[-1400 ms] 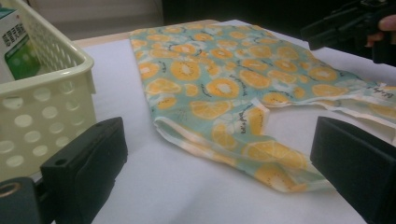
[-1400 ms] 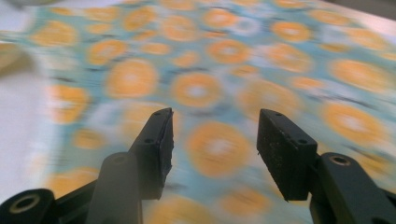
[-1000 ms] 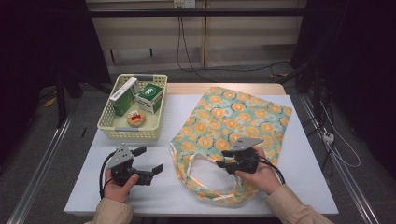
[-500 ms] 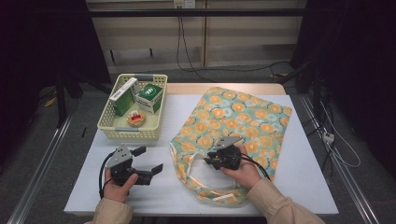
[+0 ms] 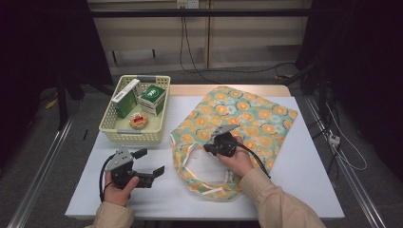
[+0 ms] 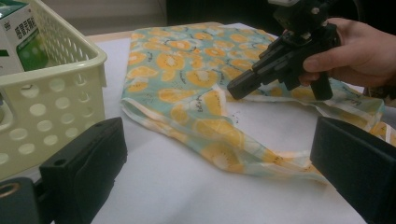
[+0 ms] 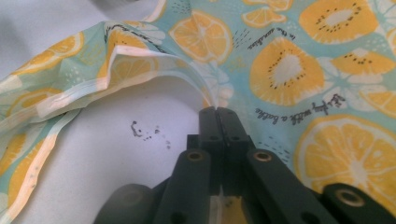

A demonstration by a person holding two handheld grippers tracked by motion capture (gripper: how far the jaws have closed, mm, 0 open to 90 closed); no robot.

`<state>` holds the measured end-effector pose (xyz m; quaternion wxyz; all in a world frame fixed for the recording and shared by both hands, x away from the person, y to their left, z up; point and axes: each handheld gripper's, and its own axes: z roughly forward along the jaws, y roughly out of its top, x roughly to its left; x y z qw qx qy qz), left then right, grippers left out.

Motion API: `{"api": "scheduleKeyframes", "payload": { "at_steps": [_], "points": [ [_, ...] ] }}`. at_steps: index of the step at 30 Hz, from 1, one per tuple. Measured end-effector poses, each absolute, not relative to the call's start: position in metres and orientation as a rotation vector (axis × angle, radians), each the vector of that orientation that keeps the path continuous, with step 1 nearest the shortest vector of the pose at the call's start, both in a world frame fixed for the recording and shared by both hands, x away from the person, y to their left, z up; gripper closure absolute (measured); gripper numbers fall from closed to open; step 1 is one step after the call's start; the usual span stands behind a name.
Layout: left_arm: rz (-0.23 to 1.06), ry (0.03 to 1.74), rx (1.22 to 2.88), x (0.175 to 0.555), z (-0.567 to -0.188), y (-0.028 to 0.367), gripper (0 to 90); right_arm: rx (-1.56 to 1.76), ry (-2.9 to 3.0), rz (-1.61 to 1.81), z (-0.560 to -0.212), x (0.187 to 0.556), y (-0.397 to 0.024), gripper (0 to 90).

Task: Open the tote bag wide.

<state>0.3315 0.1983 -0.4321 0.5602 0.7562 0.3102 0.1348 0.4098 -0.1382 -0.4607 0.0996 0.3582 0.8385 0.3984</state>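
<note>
Teal cloth bag (image 5: 237, 123) with orange-slice print lies flat on the white table (image 5: 304, 190), small cursive script illegible. Right gripper (image 7: 217, 112) has just clamped together at the bag's rim, fabric seemingly pinched. Left gripper (image 5: 149, 164) rests spread apart beside a basket (image 5: 133, 135) holding green boxes (image 5: 153, 98).

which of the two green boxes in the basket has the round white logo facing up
The squat green box on the right of the cream plastic basket; the taller green and white box leans at the left.
</note>
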Motion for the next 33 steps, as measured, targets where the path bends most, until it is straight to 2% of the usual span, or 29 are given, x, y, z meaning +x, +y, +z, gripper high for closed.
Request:
{"api": "scheduleKeyframes", "payload": {
  "at_steps": [3, 4, 6, 11, 15, 24, 33],
  "points": [
    [0.316, 0.733, 1.783, 0.331, -0.433, 0.199, 3.6, 1.040, 2.487, 1.137, -0.459, 0.405, -0.137, 58.6],
    [0.317, 0.735, 1.785, 0.331, -0.433, 0.200, 3.6, 1.026, 2.487, 1.118, -0.457, 0.403, -0.137, 52.4],
    [0.322, 0.735, 1.787, 0.331, -0.432, 0.200, 3.6, 1.000, 2.500, 1.154, -0.450, 0.397, -0.139, 52.0],
    [0.327, 0.747, 1.777, 0.331, -0.432, 0.202, 3.6, 0.970, 2.488, 1.209, -0.435, 0.378, -0.143, 39.5],
    [0.332, 0.751, 1.780, 0.330, -0.432, 0.203, 3.5, 0.931, 2.516, 1.207, -0.431, 0.364, -0.144, 33.2],
    [0.334, 0.759, 1.781, 0.330, -0.433, 0.206, 3.5, 0.910, 2.531, 1.242, -0.430, 0.343, -0.149, 28.1],
    [0.339, 0.771, 1.768, 0.328, -0.432, 0.210, 3.5, 0.916, 2.574, 1.248, -0.435, 0.340, -0.147, 22.4]
  ]
}}
